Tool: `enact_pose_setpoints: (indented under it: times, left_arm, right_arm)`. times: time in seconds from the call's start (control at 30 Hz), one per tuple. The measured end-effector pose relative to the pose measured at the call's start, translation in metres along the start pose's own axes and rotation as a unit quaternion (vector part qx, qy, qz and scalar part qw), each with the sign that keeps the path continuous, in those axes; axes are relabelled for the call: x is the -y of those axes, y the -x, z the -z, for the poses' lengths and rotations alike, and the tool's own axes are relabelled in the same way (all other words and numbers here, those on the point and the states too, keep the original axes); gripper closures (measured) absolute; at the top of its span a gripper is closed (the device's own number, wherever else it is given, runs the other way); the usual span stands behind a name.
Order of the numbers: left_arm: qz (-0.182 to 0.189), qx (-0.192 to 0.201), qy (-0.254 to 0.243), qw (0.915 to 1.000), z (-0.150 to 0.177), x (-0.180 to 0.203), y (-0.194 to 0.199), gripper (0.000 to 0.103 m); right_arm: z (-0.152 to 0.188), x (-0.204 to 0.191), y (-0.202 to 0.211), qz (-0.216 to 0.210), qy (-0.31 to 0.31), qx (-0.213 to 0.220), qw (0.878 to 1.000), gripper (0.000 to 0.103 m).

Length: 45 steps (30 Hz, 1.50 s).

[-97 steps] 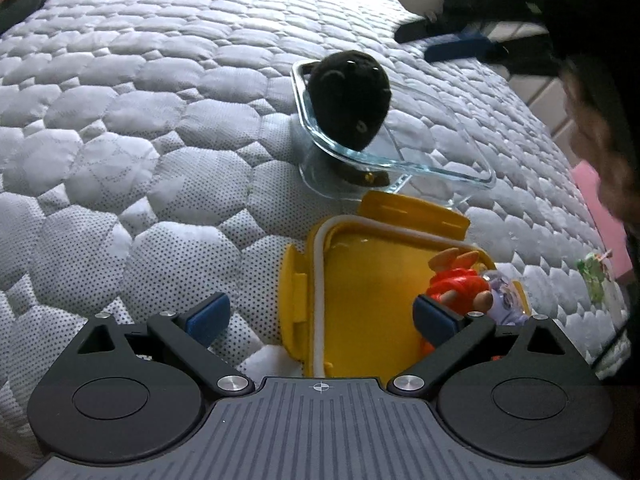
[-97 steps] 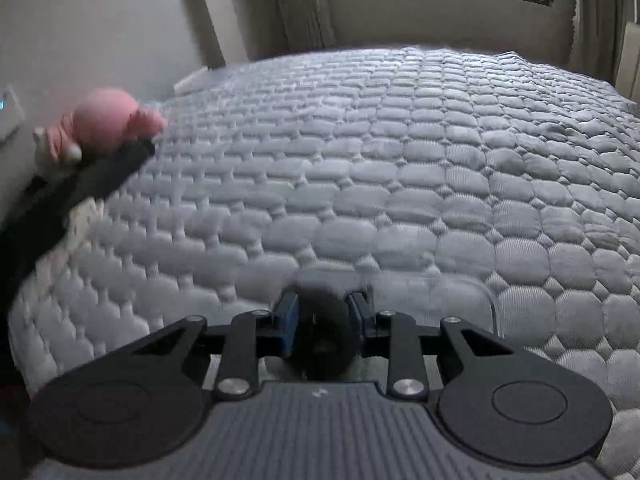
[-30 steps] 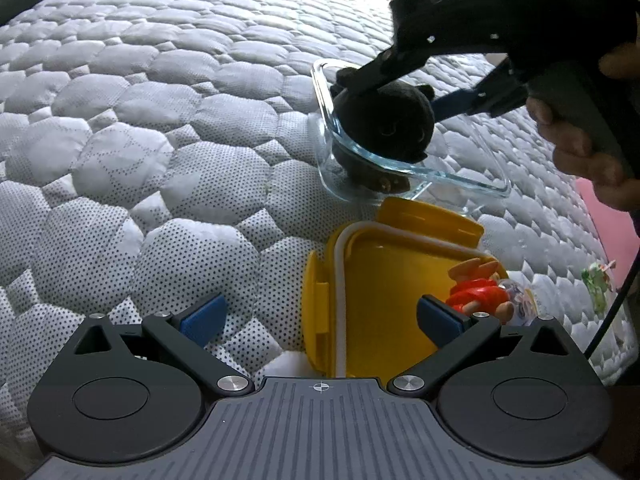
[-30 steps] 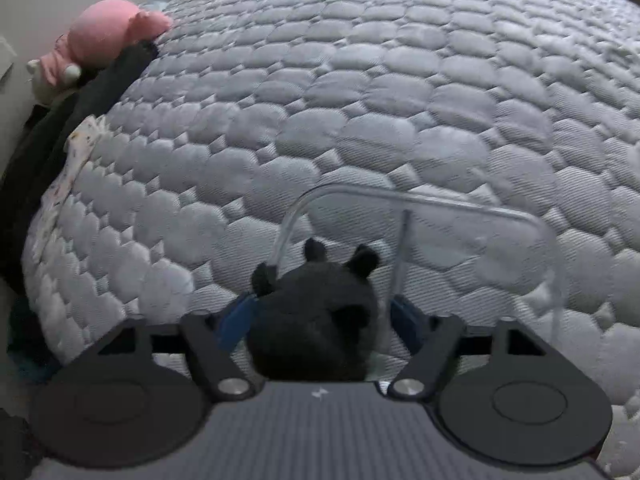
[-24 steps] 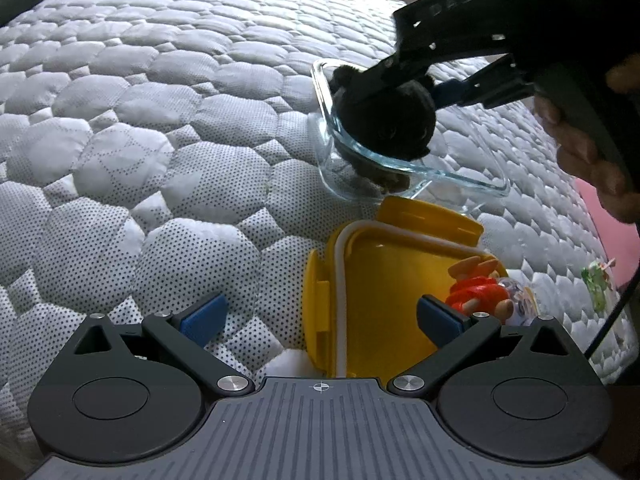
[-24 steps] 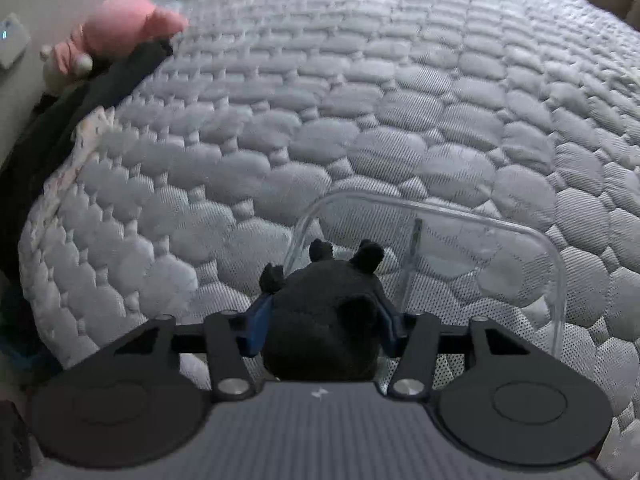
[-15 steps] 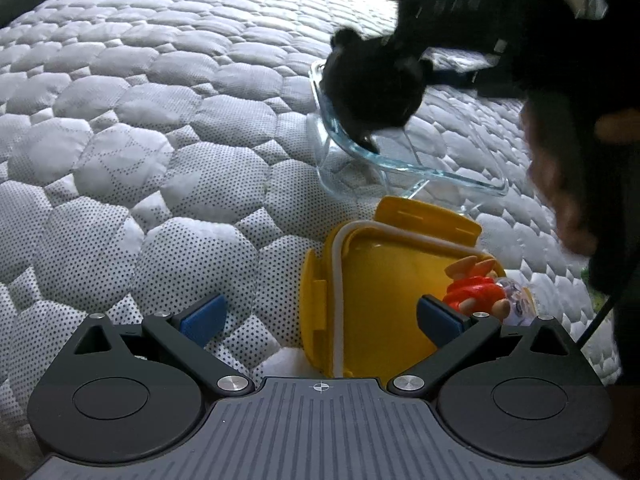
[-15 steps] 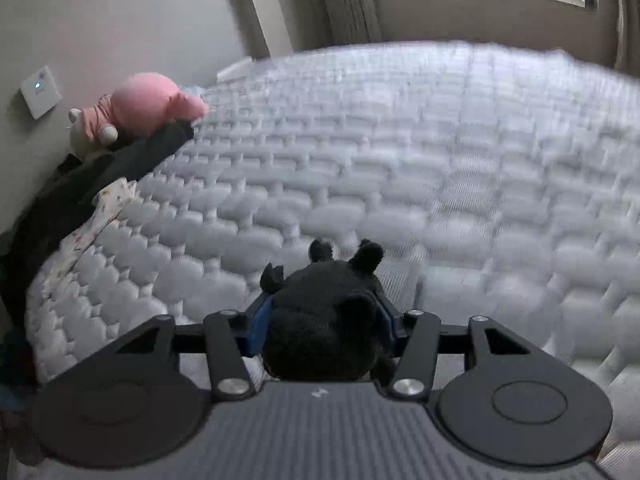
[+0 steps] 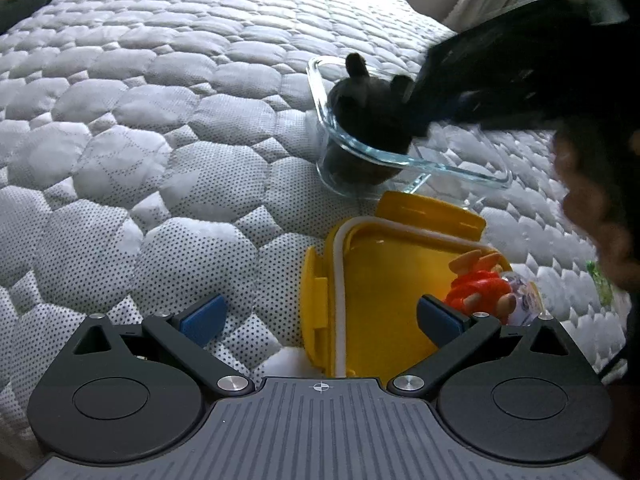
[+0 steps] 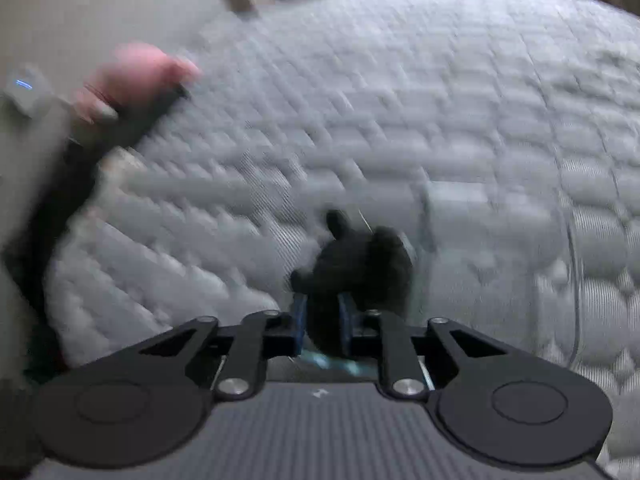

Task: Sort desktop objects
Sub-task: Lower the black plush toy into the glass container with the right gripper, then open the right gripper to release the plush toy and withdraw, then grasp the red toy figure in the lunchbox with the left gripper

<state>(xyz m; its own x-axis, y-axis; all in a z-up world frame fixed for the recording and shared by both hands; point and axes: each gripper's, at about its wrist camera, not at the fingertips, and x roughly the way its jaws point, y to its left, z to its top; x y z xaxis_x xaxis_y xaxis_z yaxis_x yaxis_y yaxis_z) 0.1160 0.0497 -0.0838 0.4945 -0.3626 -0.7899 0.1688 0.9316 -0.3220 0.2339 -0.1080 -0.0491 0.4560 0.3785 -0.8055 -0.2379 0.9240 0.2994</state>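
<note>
A black plush toy [image 9: 372, 108] sits in the near corner of a clear glass dish [image 9: 404, 158] on the quilted mattress. My right gripper [image 10: 322, 322] is shut on the plush toy [image 10: 360, 264]; its view is motion-blurred. The right gripper also shows as a dark blur in the left wrist view [image 9: 448, 108]. My left gripper [image 9: 318, 316] is open and empty, low over a yellow lid [image 9: 376, 280]. A small red and orange figure [image 9: 478, 286] lies on the lid by my right finger.
The grey quilted mattress [image 9: 160, 140] spreads to the left and far side. A pink plush [image 10: 136, 76] lies on dark cloth at the mattress edge. A small green item [image 9: 598, 280] lies at the right. The dish rim [image 10: 572, 280] curves at right.
My right gripper closed on the black plush toy, lifted it above the dish, then swung it back down to the dish corner. The left gripper has stayed still and open.
</note>
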Motion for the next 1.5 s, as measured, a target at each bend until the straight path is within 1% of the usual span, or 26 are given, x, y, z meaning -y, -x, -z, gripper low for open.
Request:
enact_pose_setpoints:
  times: [0.03,0.1,0.27,0.33,0.37,0.4,0.47,0.53,0.57,0.6,0.67,0.77,0.83,0.87,0.97,1.03,1.13,1.17,1.2,1.23,1.27,1.33,1.4,1.43,1.47,1.5]
  left_arm:
    - [0.001,0.000,0.002,1.0000,0.000,-0.001,0.000,0.000]
    - [0.002,0.000,0.004,1.0000,0.000,-0.002,0.001,0.000]
    - [-0.001,0.000,0.007,1.0000,0.001,-0.001,0.002,0.000]
    - [-0.002,-0.001,0.006,1.0000,0.002,0.000,0.004,0.000]
    - [-0.002,-0.002,0.006,1.0000,0.003,0.001,0.005,0.000]
    - [-0.002,-0.003,0.007,1.0000,0.003,0.001,0.006,0.000]
    - [-0.004,-0.007,0.010,0.9999,0.002,0.000,0.007,0.000]
    - [-0.001,-0.008,0.019,0.9998,0.000,0.000,0.009,0.000]
    - [0.003,-0.007,0.024,0.9997,-0.002,0.000,0.010,0.000]
    - [0.011,-0.008,0.031,0.9994,-0.005,0.001,0.012,0.000]
    - [0.033,-0.012,0.037,0.9987,-0.008,0.008,0.013,0.000]
    - [0.037,-0.020,0.019,0.9989,-0.011,0.030,0.012,0.000]
    - [0.010,-0.019,-0.010,0.9997,-0.011,0.050,0.009,0.000]
    - [0.006,-0.025,-0.018,0.9995,-0.011,0.058,0.007,0.000]
    - [0.000,-0.031,-0.045,0.9985,-0.008,0.084,0.007,0.000]
    - [-0.016,-0.026,-0.079,0.9965,-0.005,0.103,0.007,0.000]
    - [-0.026,-0.030,-0.105,0.9936,-0.001,0.122,0.004,0.001]
    - [-0.026,-0.033,-0.110,0.9931,0.000,0.126,0.002,0.003]
    - [-0.029,-0.038,-0.113,0.9924,0.001,0.130,0.000,0.009]
    - [-0.033,-0.043,-0.116,0.9917,0.002,0.133,-0.002,0.020]
    - [-0.037,-0.048,-0.119,0.9910,0.004,0.135,-0.004,0.036]
    - [-0.040,-0.046,-0.117,0.9912,0.005,0.137,-0.005,0.036]
    - [-0.045,-0.045,-0.113,0.9916,0.004,0.136,-0.004,0.038]
    - [-0.051,-0.043,-0.111,0.9916,0.004,0.136,-0.004,0.042]
    - [-0.057,-0.041,-0.110,0.9915,0.004,0.135,-0.003,0.048]
    - [-0.063,-0.040,-0.109,0.9912,0.003,0.134,-0.003,0.048]
  right_arm:
    - [0.001,-0.003,-0.008,0.009,0.000,-0.012,1.000,0.096]
    - [-0.001,-0.005,-0.011,0.019,0.010,0.006,1.000,0.096]
    - [-0.008,0.000,-0.016,0.016,0.020,0.018,1.000,0.096]
    - [-0.004,0.000,-0.010,0.011,0.037,0.028,0.999,0.094]
    - [-0.002,0.003,-0.001,0.004,0.031,0.034,0.999,0.086]
    - [-0.001,0.006,0.007,-0.004,0.025,0.040,0.999,0.068]
    - [0.003,0.017,0.032,-0.021,-0.002,0.068,0.997,0.046]
    - [0.012,0.031,0.062,-0.035,-0.017,0.103,0.994,0.043]
    - [0.018,0.038,0.076,-0.041,-0.024,0.119,0.992,0.038]
    - [0.025,0.046,0.090,-0.044,-0.026,0.129,0.990,0.031]
    - [0.042,0.061,0.109,-0.040,-0.033,0.143,0.988,0.025]
    - [0.075,0.084,0.126,-0.007,-0.044,0.167,0.985,0.025]
    - [0.097,0.098,0.135,0.014,-0.054,0.187,0.981,0.025]
    - [0.108,0.106,0.138,0.017,-0.065,0.198,0.978,0.025]
    - [0.136,0.125,0.142,0.005,-0.101,0.224,0.969,0.025]
    - [0.152,0.135,0.143,-0.008,-0.125,0.238,0.963,0.025]
    - [0.168,0.144,0.140,-0.035,-0.136,0.241,0.960,0.025]
    - [0.171,0.145,0.139,-0.039,-0.138,0.239,0.960,0.025]
    - [0.173,0.147,0.138,-0.043,-0.140,0.238,0.960,0.025]
    - [0.176,0.149,0.137,-0.048,-0.142,0.237,0.960,0.025]
    - [0.178,0.151,0.135,-0.051,-0.145,0.237,0.959,0.025]
    - [0.181,0.156,0.132,-0.061,-0.150,0.234,0.959,0.023]
    - [0.184,0.161,0.129,-0.076,-0.156,0.230,0.958,0.023]
    - [0.186,0.164,0.127,-0.085,-0.161,0.227,0.957,0.022]
    - [0.187,0.165,0.125,-0.091,-0.166,0.225,0.956,0.021]
    - [0.189,0.167,0.123,-0.096,-0.172,0.222,0.955,0.021]
